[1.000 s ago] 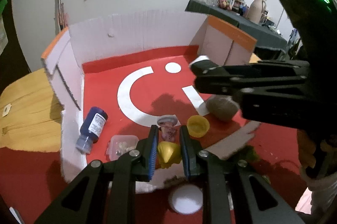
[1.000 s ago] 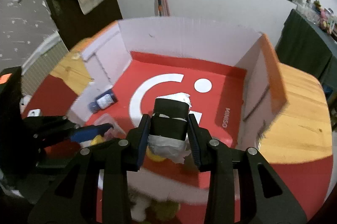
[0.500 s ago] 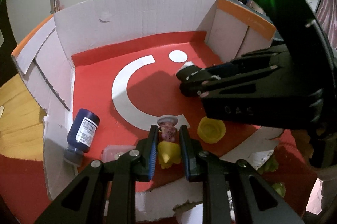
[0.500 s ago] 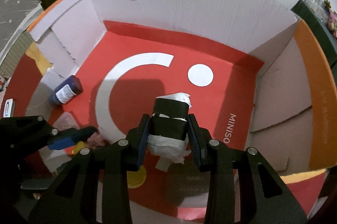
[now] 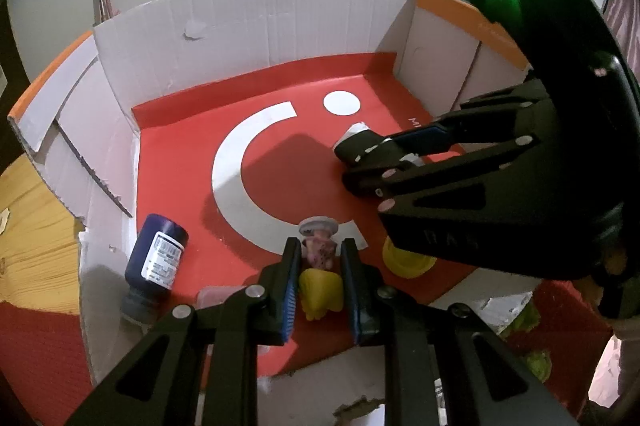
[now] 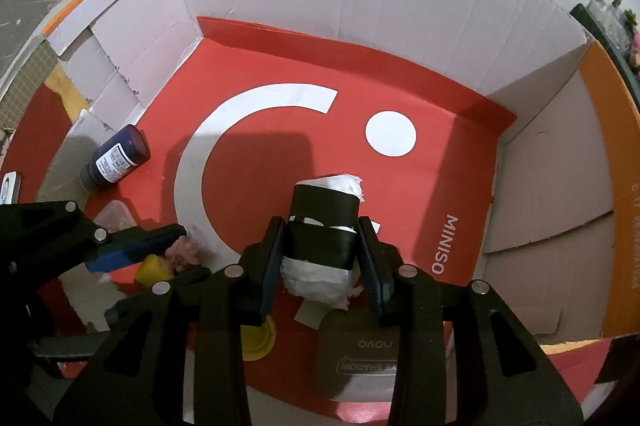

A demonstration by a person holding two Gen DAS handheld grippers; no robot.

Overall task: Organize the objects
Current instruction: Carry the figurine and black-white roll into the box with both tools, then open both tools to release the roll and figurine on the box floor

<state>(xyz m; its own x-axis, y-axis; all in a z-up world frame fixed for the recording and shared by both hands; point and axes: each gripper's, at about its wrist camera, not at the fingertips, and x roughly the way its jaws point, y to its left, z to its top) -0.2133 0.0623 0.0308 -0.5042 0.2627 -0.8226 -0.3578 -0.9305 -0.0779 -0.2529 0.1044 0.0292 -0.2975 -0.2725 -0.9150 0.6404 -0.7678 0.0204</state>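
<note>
**Both grippers hold items over the box**

Left wrist view: the left gripper point(image 5: 320, 266) has its fingers closed on a yellow toy point(image 5: 320, 290) with a pink top, low over the box point(image 5: 280, 14) floor. In the box lie a blue bottle point(image 5: 154, 260) by the left wall, a clear tub point(image 5: 212, 296) and a yellow cup point(image 5: 404, 262). The red middle is bare.

Right wrist view: the right gripper point(image 6: 322, 246) grips a black-and-white roll point(image 6: 322, 226) above the floor. A grey case point(image 6: 356, 358) lies near the front edge. The far right corner is free.
</note>
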